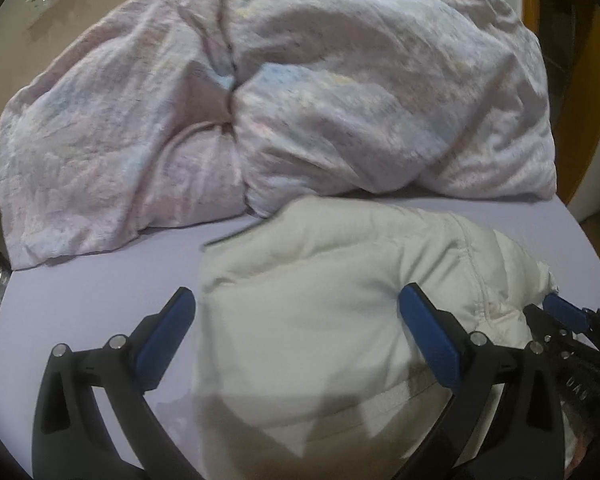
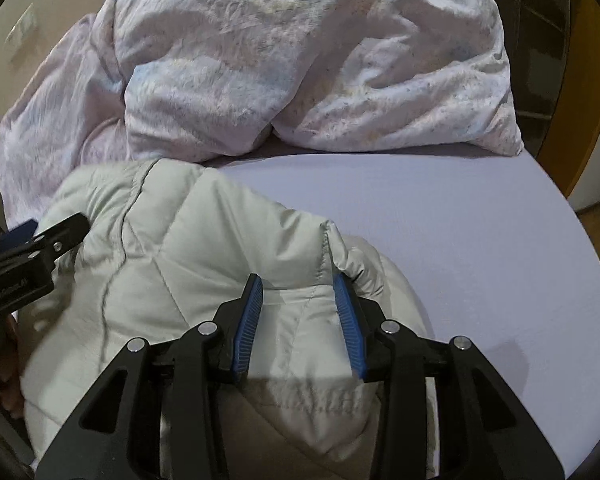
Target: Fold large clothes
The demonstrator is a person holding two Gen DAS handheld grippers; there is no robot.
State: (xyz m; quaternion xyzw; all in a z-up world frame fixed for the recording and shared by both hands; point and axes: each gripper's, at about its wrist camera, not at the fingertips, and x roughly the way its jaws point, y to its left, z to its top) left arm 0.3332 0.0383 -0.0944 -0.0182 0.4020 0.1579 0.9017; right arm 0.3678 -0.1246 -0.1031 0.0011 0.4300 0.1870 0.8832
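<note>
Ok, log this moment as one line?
left claw: open, over jacket | right claw: shut on jacket fold | jacket: bunched on bed | duvet: heaped behind

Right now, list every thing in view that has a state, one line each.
left gripper: open, jaws wide over the jacket, gripping nothing.
right gripper: shut on a padded fold of the jacket.
jacket: pale, quilted, bunched up, not yet folded flat.
duvet: crumpled in a heap behind the jacket.
bed sheet: smooth, flat.
</note>
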